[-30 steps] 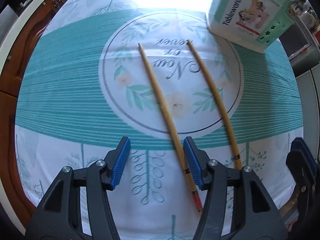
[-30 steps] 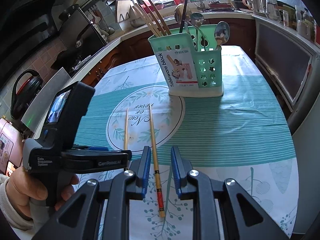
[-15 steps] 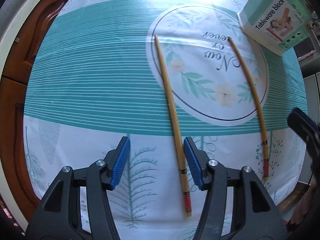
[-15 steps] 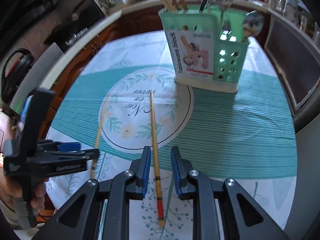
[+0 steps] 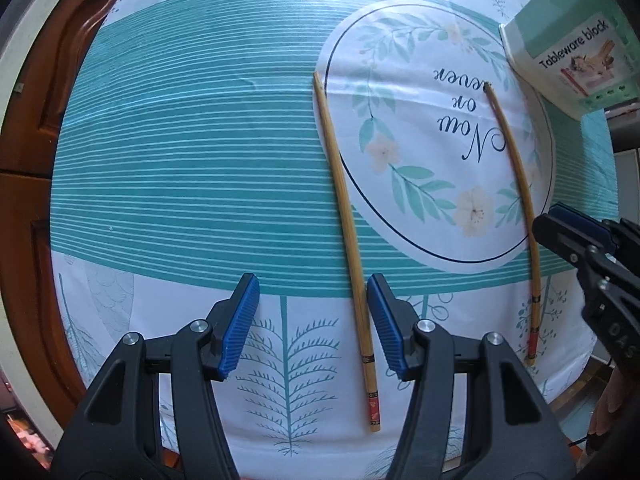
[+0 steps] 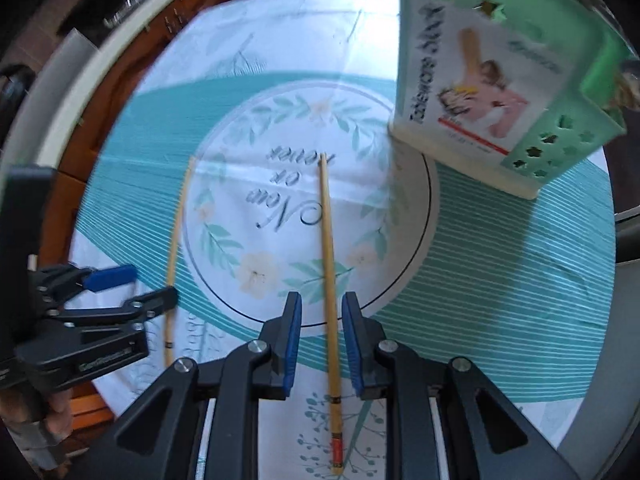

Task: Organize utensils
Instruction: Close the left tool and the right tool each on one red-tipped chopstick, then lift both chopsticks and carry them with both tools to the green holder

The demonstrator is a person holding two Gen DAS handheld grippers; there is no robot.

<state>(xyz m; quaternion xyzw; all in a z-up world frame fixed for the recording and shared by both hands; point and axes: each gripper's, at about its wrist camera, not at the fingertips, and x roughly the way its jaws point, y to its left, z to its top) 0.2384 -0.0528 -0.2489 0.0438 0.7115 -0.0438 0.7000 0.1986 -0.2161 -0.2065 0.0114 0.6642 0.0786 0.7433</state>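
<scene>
Both grippers point down, one per thin bamboo chopstick lying on the teal floral tablecloth (image 5: 192, 184). Left gripper (image 5: 313, 326) gapes wide with the left chopstick (image 5: 346, 216) hugging its right pad, so centre it first. Right gripper (image 6: 321, 344) straddles the right chopstick (image 6: 329, 264) narrowly, nothing pinched. Mint plastic utensil holder (image 6: 492, 92) waits behind.

The utensil holder (image 6: 500, 80) is blurred, its top cut off by the right wrist view's edge.

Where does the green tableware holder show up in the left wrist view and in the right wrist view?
Left wrist view: green tableware holder at the upper right edge, partly cut off.
Right wrist view: the holder at the upper right, large and blurred.
Shared landmark: the "Now or never" circle on the tablecloth, beside the holder.
</scene>
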